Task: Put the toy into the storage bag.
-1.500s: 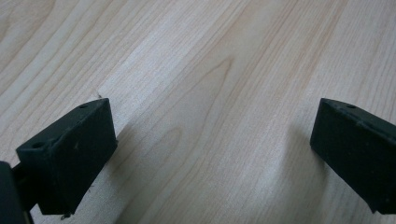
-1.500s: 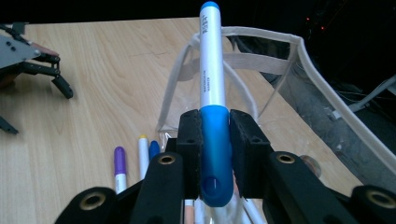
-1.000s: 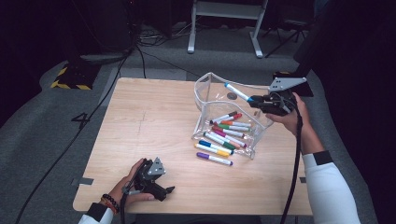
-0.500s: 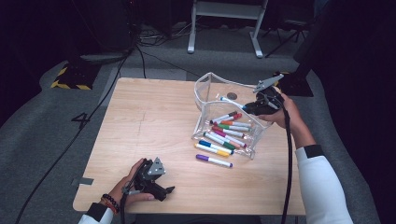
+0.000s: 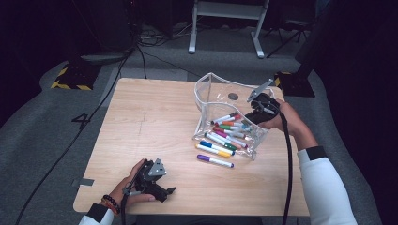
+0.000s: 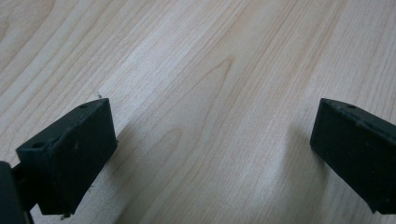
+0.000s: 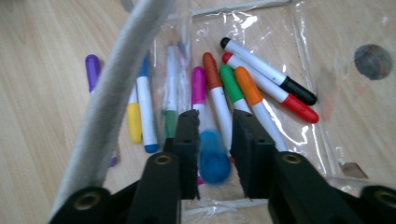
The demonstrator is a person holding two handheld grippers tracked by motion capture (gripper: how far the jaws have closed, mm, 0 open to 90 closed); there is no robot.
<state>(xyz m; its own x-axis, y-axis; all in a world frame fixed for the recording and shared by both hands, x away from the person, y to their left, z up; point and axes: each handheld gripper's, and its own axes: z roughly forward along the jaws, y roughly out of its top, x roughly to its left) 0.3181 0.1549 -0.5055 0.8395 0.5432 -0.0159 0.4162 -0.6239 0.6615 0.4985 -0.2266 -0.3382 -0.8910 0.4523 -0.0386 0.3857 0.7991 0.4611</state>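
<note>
A clear plastic pouch (image 5: 220, 93) stands open at the table's right, with several coloured markers (image 5: 230, 129) lying in it. My right gripper (image 5: 251, 117) reaches into the pouch mouth from the right. In the right gripper view its jaws (image 7: 215, 119) have just been opening. A blurred blue marker (image 7: 215, 161) hangs loose between them with slim gaps on both sides, above the markers in the pouch. My left gripper (image 5: 166, 192) rests on the wood near the front edge. Its jaws (image 6: 210, 135) stand wide open over bare table.
A purple marker (image 5: 215, 161) and a yellow and a blue one (image 5: 213, 149) lie on the table (image 5: 141, 122) just in front of the pouch. The pouch's pale rim band (image 7: 112, 102) crosses the right gripper view. A dark round spot (image 7: 372, 60) shows beyond the pouch.
My right gripper has come down and leftward from above the pouch into its mouth, carrying the blue marker, and its jaws have parted from the marker. My left gripper has stayed put.
</note>
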